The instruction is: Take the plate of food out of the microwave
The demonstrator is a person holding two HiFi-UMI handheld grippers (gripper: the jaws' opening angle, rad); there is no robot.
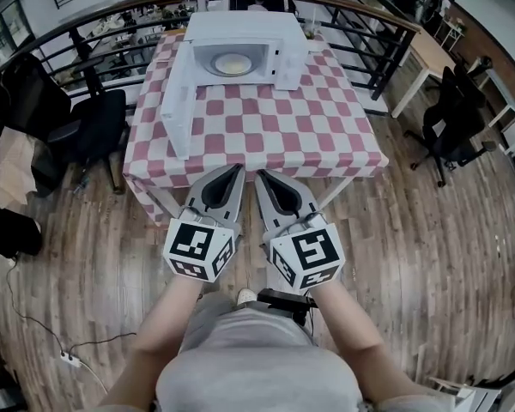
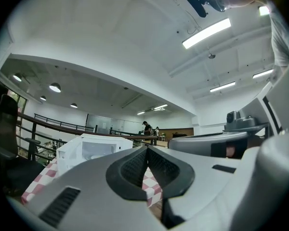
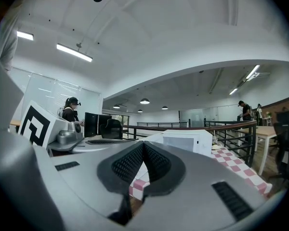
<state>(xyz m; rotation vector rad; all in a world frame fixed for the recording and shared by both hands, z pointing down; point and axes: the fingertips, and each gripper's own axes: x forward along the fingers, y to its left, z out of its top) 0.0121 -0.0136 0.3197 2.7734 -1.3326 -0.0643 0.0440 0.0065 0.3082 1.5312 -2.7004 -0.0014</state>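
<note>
Office mezzanine: railing [image 1: 386, 63], swivel chairs [image 1: 453, 120], desks [image 1: 427, 54], monitors [image 3: 94, 124].

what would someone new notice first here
The white microwave at the far end of the checked table, its door swung open to the left with a plate of food inside. Nearer, the left gripper and right gripper point at it side by side, jaws shut and empty.

Grey left tool [image 1: 239, 169], right tool [image 1: 259, 173], shirt [image 1: 257, 367].
</note>
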